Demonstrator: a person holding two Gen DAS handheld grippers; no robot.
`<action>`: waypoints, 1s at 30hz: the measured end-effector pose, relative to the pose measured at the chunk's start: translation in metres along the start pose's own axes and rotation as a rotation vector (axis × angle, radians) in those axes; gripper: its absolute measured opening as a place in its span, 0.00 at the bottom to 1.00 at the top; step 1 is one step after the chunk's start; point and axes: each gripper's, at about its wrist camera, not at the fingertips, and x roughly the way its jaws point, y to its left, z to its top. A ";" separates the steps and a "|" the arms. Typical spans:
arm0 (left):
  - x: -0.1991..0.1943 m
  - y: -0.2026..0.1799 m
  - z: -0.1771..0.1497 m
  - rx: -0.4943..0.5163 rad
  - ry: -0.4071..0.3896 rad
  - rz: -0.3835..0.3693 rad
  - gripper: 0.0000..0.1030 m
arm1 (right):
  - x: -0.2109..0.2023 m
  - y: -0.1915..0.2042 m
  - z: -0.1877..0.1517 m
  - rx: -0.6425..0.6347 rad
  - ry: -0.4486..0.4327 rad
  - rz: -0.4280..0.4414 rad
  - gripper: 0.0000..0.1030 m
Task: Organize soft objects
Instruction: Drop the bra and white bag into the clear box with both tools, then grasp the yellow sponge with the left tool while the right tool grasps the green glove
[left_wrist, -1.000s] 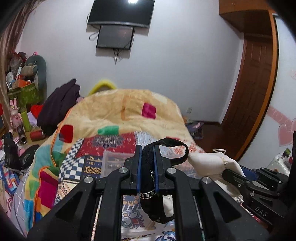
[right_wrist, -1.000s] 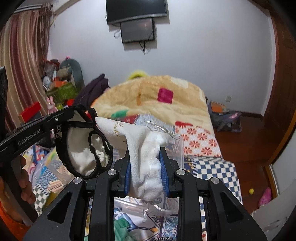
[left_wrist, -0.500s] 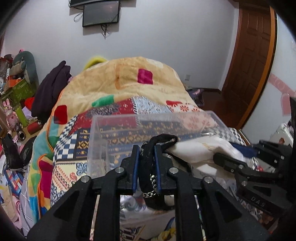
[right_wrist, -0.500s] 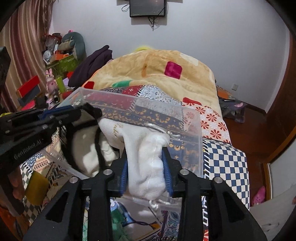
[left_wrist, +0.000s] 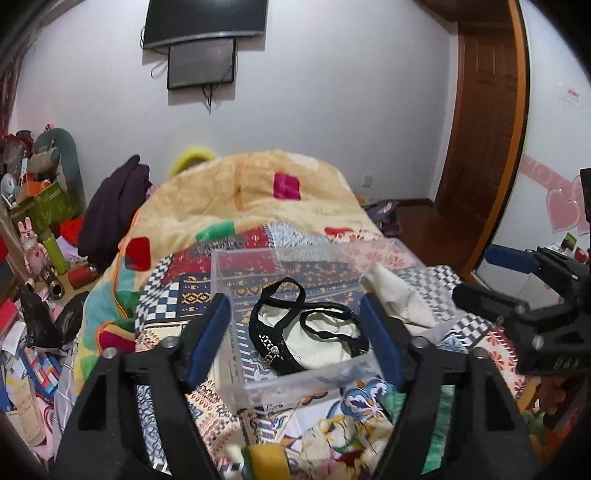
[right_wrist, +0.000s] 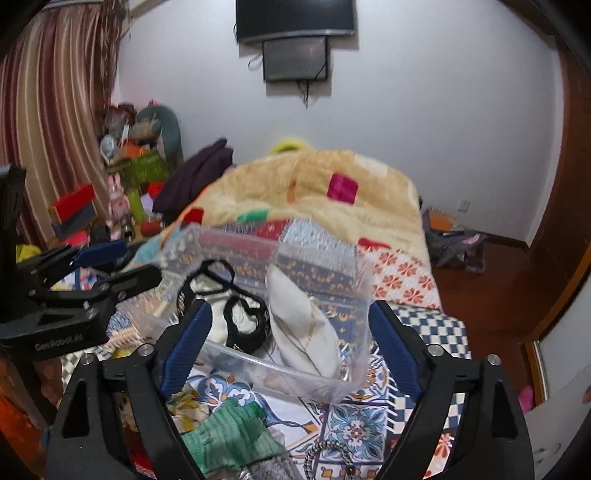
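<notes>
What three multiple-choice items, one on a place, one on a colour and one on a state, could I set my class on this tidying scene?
1. Where does the black-trimmed cream garment lie?
A. on the floor
B. inside the clear plastic box
C. on the wall screen

2. What colour is the knitted cloth in front of the box?
A. green
B. purple
C. white

3. How do the left tongs and the right tongs stand?
A. both shut on cloth
B. one shut, one open
C. both open, holding nothing

Answers: 1 B, the box walls surround it. 2 A, the right wrist view shows it green. 3 C, each pair of blue pads stands wide apart with nothing between.
</notes>
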 end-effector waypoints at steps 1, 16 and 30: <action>-0.008 0.000 0.000 -0.004 -0.014 -0.001 0.82 | -0.005 -0.001 0.001 0.007 -0.011 0.002 0.88; -0.048 0.007 -0.043 -0.026 -0.005 0.058 0.99 | -0.026 0.027 -0.040 -0.018 0.015 0.029 1.00; -0.011 0.020 -0.097 -0.054 0.135 0.053 0.89 | 0.021 0.031 -0.085 -0.018 0.200 0.116 0.66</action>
